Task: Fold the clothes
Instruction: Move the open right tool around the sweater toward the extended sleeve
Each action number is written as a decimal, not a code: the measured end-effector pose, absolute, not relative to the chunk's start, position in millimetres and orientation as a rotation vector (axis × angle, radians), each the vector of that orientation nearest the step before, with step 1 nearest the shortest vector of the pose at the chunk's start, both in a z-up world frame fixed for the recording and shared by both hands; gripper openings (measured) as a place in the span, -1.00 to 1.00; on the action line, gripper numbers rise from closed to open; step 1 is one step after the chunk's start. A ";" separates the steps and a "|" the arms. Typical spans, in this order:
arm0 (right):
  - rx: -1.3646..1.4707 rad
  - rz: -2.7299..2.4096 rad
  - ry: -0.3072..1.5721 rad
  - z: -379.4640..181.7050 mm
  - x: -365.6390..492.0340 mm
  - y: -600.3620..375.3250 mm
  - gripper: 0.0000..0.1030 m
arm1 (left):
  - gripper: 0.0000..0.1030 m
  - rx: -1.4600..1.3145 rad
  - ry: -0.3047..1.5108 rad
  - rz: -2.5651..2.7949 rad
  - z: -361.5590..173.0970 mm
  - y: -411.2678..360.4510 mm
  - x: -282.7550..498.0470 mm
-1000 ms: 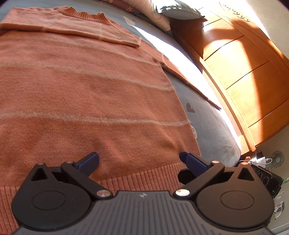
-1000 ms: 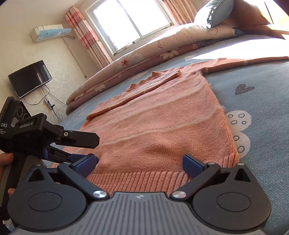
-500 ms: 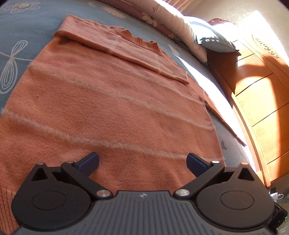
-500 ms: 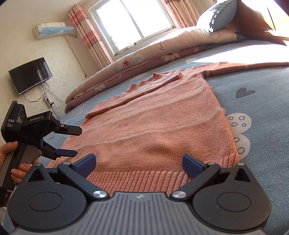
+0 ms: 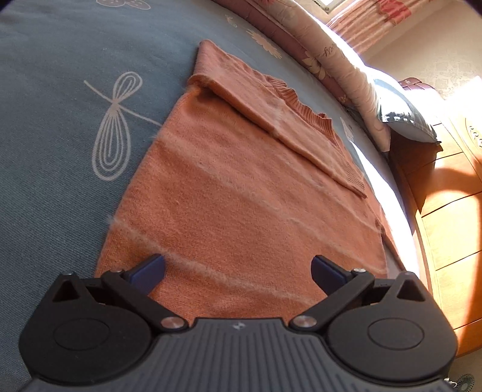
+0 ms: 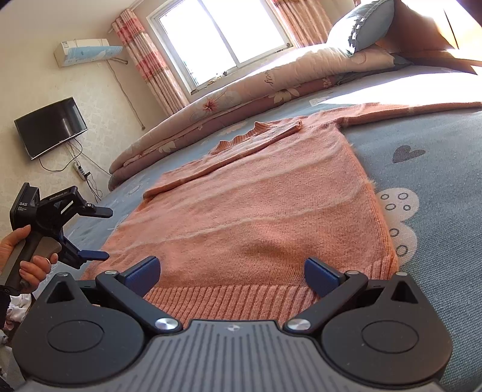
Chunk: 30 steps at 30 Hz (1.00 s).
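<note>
An orange knit sweater (image 5: 241, 196) lies flat on the blue bedspread (image 5: 60, 135), also in the right wrist view (image 6: 271, 205). One sleeve (image 5: 280, 129) is folded across the chest; the other sleeve (image 6: 406, 110) stretches out to the right. My left gripper (image 5: 238, 268) is open and empty over the sweater's left side; it shows from outside in the right wrist view (image 6: 101, 233). My right gripper (image 6: 232, 273) is open and empty just above the ribbed hem (image 6: 229, 301).
A rolled floral quilt (image 6: 241, 99) and a grey pillow (image 6: 361, 27) lie along the far side of the bed. A wooden headboard (image 5: 446, 211) stands at the right. A wall TV (image 6: 51, 126) and window (image 6: 220, 39) are beyond.
My left gripper has swung left and back from the hem's right part to the sweater's left edge, still open. My right gripper has stayed at the hem.
</note>
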State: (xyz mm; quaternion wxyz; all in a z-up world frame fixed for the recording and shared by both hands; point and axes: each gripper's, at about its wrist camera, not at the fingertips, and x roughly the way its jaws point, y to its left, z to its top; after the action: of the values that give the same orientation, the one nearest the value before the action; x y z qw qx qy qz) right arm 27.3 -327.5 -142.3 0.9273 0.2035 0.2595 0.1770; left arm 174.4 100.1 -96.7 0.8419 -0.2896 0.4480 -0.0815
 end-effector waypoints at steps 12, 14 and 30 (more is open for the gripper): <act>0.354 0.353 0.530 -141.6 25.0 -320.5 1.00 | 0.99 -0.500 1.032 -0.216 -85.4 70.7 154.1; 0.361 0.355 0.530 -141.5 24.3 -321.5 1.00 | 0.99 -0.468 1.053 -0.181 -92.5 71.0 146.8; 0.313 0.347 0.529 -141.4 23.7 -316.4 1.00 | 0.99 -0.471 1.034 -0.266 -94.1 47.4 142.3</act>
State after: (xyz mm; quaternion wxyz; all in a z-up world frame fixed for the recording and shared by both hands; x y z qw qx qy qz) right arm 23.7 -316.4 -141.4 0.9383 0.1534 0.2590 0.1701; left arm 142.3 47.4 -94.1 0.8344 -0.2225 0.4884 -0.1255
